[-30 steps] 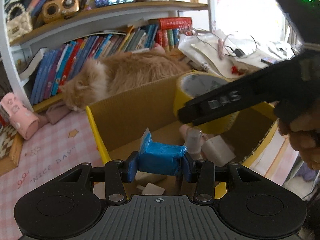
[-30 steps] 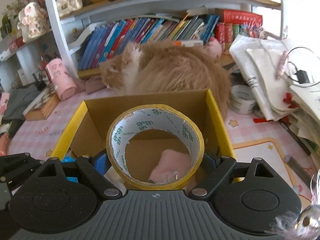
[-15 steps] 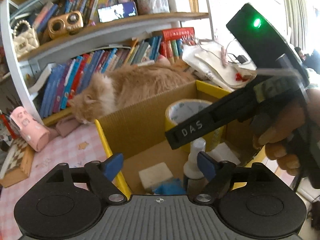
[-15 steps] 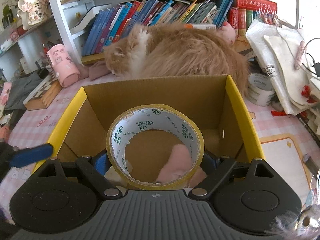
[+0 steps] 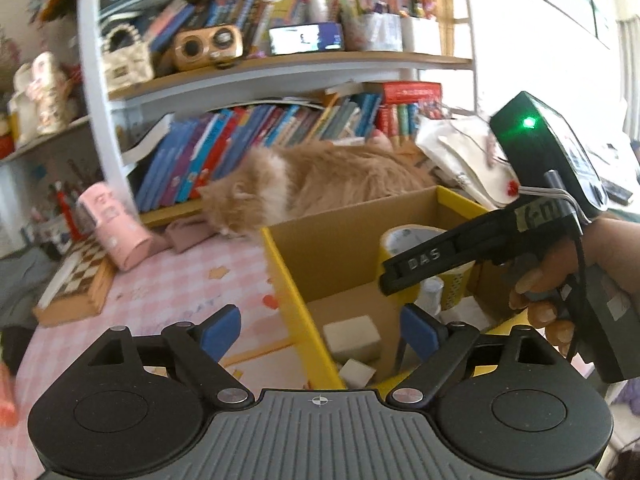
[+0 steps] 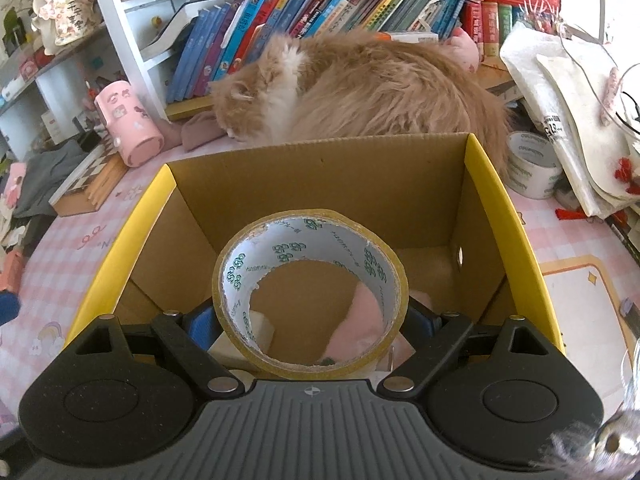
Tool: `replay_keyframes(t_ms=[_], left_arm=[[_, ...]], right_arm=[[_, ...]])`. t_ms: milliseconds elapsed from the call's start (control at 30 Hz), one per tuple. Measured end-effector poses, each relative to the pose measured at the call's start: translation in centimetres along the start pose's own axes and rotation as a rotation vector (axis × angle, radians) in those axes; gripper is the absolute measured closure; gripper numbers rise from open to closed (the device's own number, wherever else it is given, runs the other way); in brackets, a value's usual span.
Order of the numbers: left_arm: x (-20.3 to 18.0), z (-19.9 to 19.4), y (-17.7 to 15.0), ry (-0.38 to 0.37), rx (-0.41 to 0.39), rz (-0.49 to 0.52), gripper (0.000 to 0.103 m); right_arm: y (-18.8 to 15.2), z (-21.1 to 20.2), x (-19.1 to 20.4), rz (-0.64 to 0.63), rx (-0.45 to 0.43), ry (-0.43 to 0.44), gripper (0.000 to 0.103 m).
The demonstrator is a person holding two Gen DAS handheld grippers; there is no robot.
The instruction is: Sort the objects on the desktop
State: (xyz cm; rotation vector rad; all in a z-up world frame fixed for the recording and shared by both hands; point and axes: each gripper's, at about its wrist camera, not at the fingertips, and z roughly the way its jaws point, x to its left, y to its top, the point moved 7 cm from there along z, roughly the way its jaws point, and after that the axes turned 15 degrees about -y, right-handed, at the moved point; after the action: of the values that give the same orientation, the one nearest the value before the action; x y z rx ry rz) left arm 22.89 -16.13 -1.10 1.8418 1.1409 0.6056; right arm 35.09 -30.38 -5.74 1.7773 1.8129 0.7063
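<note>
A cardboard box with yellow rims point(image 6: 508, 216) point(image 5: 288, 272) stands on the pink checked table. My right gripper point(image 6: 310, 320) is shut on a yellow tape roll point(image 6: 236, 276) and holds it upright over the box; it also shows in the left wrist view point(image 5: 404, 236). My left gripper point(image 5: 318, 330) is open and empty, straddling the box's left wall above its near corner. Inside the box lie white blocks point(image 5: 352, 334), a small bottle point(image 5: 432, 290) and a pink object point(image 6: 360, 320).
An orange cat point(image 6: 360, 88) lies right behind the box in front of a bookshelf point(image 6: 320, 4). A pink cup point(image 6: 128, 128) and a chessboard box point(image 6: 84, 184) sit at left. A white tape roll point(image 6: 532, 164) and bags point(image 6: 568, 120) sit at right.
My left gripper opened and let go of the blue packet into the box, then drew back and left over the box wall. My right gripper keeps the tape roll over the box, a little further in.
</note>
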Motion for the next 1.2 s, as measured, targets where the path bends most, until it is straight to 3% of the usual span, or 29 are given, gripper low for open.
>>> replay_keyframes(t_ms=[400,667,1200], left_arm=[[2.0,-3.3,-3.7,0.083,0.038,-0.108,0.014],[3.5,-5.6,-4.8,0.115,0.018,-0.156,0.014],[6.7,-11.9,-7.2,0.146,-0.02,-0.137,0.013]], right_arm=[[0.0,-1.3,0.7,-0.021,-0.067,0.011,0.015],[0.0,-3.4,1.8,-0.036,-0.11,0.004,0.015],[-3.7,-9.5,2.7,0.003,-0.179,-0.097,0.015]])
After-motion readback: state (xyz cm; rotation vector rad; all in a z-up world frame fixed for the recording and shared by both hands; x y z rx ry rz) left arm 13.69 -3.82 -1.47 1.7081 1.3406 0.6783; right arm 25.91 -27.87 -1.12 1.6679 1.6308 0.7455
